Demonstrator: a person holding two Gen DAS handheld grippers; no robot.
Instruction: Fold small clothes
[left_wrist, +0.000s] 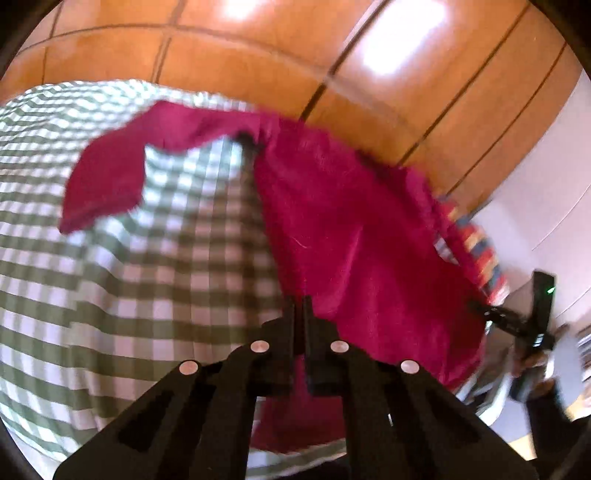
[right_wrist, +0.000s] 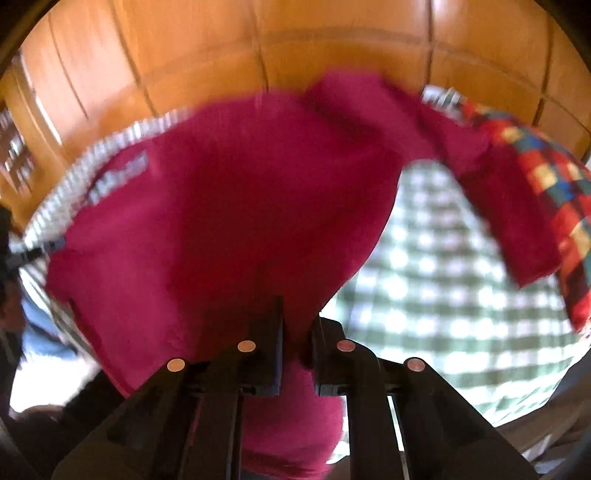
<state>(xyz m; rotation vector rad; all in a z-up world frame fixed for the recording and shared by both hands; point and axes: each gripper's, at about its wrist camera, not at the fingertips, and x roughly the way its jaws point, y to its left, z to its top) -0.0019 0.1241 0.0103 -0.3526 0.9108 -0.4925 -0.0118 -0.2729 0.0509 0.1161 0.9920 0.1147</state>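
A small magenta garment (left_wrist: 332, 229) hangs stretched above a table with a green-and-white checked cloth (left_wrist: 110, 280). My left gripper (left_wrist: 299, 306) is shut on one edge of it. My right gripper (right_wrist: 297, 317) is shut on another edge of the garment (right_wrist: 229, 206), with the cloth bunched between the fingers. One sleeve (left_wrist: 103, 184) dangles to the left in the left wrist view. The other sleeve (right_wrist: 491, 192) droops to the right in the right wrist view. The right gripper also shows in the left wrist view (left_wrist: 517, 321), at the garment's far edge. Both views are motion-blurred.
A multicoloured checked garment (right_wrist: 554, 192) lies at the right edge of the table, behind the sleeve, and shows in the left wrist view (left_wrist: 476, 251) too. Orange wooden cabinet panels (left_wrist: 258, 44) stand behind the table. The checked tablecloth (right_wrist: 443, 295) shows beneath the garment.
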